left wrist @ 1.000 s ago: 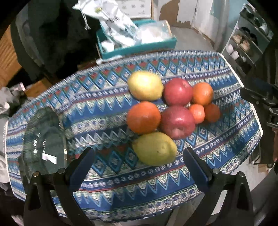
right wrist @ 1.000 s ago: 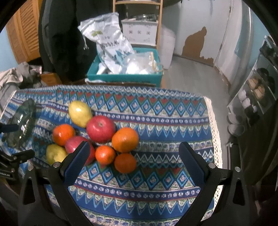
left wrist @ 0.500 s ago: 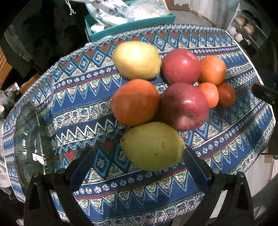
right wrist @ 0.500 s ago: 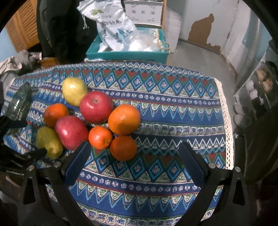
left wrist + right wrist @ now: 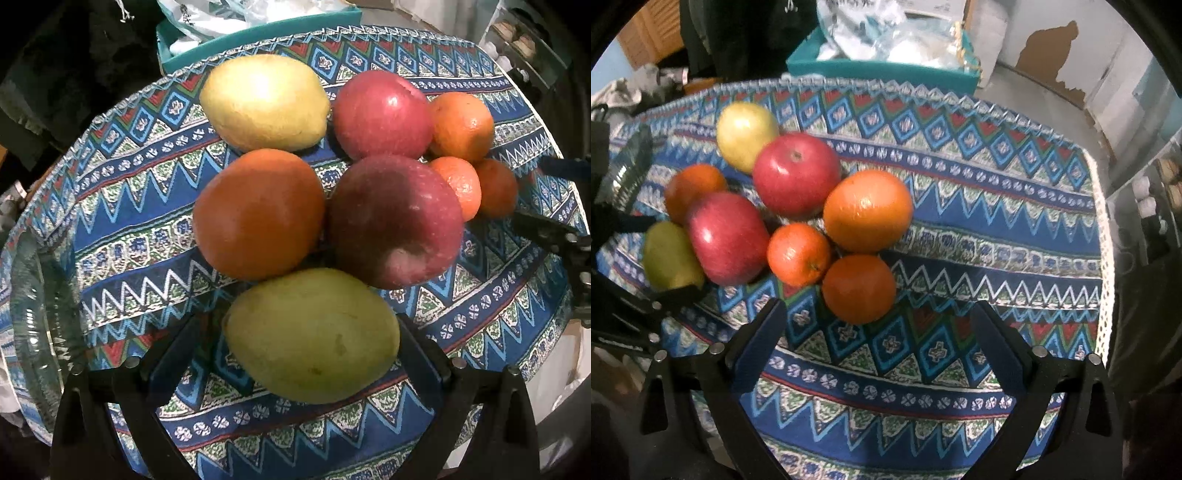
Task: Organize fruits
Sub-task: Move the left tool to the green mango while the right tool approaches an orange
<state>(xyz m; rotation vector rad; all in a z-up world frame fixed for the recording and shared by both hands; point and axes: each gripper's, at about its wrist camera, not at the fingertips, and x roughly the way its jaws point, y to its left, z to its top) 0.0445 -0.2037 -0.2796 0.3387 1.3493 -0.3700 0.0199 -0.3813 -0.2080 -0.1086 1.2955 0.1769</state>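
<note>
Green and a bit yellow, the nearest pear [image 5: 312,336] sits right between the two arms of my left tongs [image 5: 295,354]. These tongs are wide and I cannot tell if they touch the pear yet.

All the fruit is in one bunch on the desk [image 5: 147,221], on its blue cloth with zigzags. None of it is in the glass bowl [image 5: 40,314] at the lower left of the left view. So I think the job has only just begun.

Just above the green pear I see a big orange [image 5: 258,214] and a dark red apple [image 5: 395,221], close together. Higher up in the frame are a yellow pear [image 5: 264,101], another red apple [image 5: 382,114] and three small oranges at the right.

My right tongs [image 5: 877,350] are wide too and hold nothing. They hang over the cloth, just below the nearest small orange [image 5: 858,288] in the middle of the right view.

What is left is almost all of it. I think each fruit has to be lifted and put away, maybe into the bowl. The green pear looks like the first one.
</note>
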